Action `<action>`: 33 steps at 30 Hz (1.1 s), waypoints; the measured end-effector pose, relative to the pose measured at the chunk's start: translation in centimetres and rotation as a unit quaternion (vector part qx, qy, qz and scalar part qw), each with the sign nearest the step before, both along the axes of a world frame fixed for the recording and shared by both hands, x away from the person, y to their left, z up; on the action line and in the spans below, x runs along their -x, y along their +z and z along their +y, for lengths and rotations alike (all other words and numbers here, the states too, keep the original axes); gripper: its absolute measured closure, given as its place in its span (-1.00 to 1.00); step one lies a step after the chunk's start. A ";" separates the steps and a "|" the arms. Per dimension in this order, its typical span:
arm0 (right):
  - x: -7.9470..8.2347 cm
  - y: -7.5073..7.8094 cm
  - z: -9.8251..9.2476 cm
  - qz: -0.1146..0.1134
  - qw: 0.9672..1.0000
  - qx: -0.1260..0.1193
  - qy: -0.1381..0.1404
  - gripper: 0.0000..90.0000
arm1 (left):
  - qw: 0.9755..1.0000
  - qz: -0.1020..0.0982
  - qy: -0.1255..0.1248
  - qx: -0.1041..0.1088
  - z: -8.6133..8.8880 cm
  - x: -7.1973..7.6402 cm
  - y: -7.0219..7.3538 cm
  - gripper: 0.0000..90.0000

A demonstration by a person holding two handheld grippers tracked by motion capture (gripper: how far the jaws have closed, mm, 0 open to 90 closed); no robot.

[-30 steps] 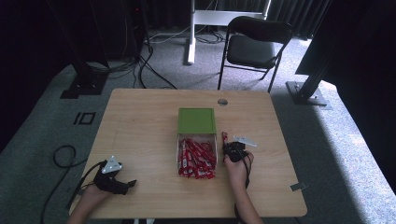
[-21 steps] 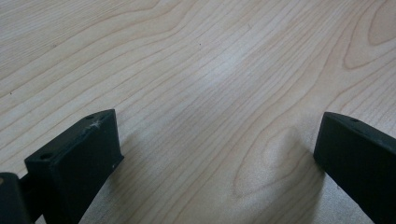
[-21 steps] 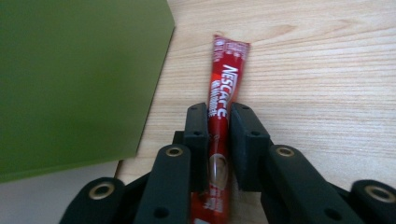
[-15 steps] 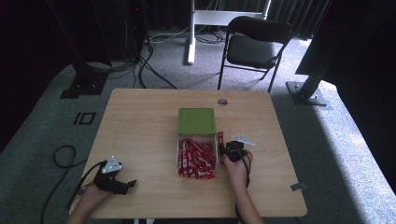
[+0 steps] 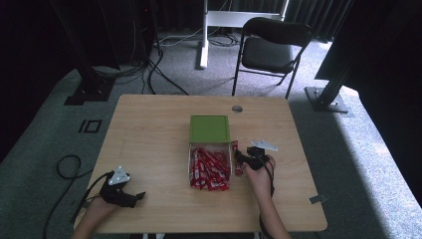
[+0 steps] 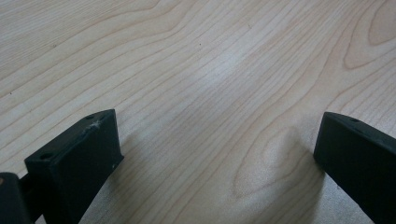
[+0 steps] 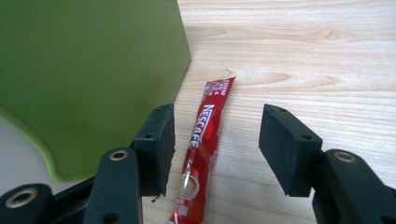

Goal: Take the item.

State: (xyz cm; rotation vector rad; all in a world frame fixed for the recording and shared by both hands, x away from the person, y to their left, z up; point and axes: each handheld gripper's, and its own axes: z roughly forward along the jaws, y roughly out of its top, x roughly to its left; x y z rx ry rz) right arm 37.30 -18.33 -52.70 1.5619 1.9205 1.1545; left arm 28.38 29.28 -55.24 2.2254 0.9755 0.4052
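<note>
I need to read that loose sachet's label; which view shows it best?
The right gripper view: the red sachet lies on the table between the open right tool, its Nescafe lettering legible. The high view shows it as a small red strip beside the box. The left gripper view shows bare wood.

Bare table [image 6: 210, 70] is seen ahead of and between the parted jaws of the left hand-held gripper [image 5: 130, 197]. Passage of the right hand-held gripper [image 7: 215, 149] is bounded on its left by the green lid [image 7: 84, 70]; a red sachet [image 7: 203, 149] lies between its parted jaws. Open table is seen to its right.
</note>
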 end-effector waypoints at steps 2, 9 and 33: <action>0.1 0.1 -0.4 0.001 1.000 -0.005 0.005 -0.04 | 1.000 0.000 0.000 0.000 0.0 0.0 0.0 -0.97; 0.4 0.1 -1.4 -0.013 1.000 -0.007 -0.007 -0.18 | 1.000 0.000 0.000 0.000 0.0 0.0 0.0 -0.97; 3.2 -1.1 -7.5 -0.004 1.000 0.022 0.002 -0.57 | 1.000 0.001 0.000 0.001 0.0 0.0 0.0 -0.97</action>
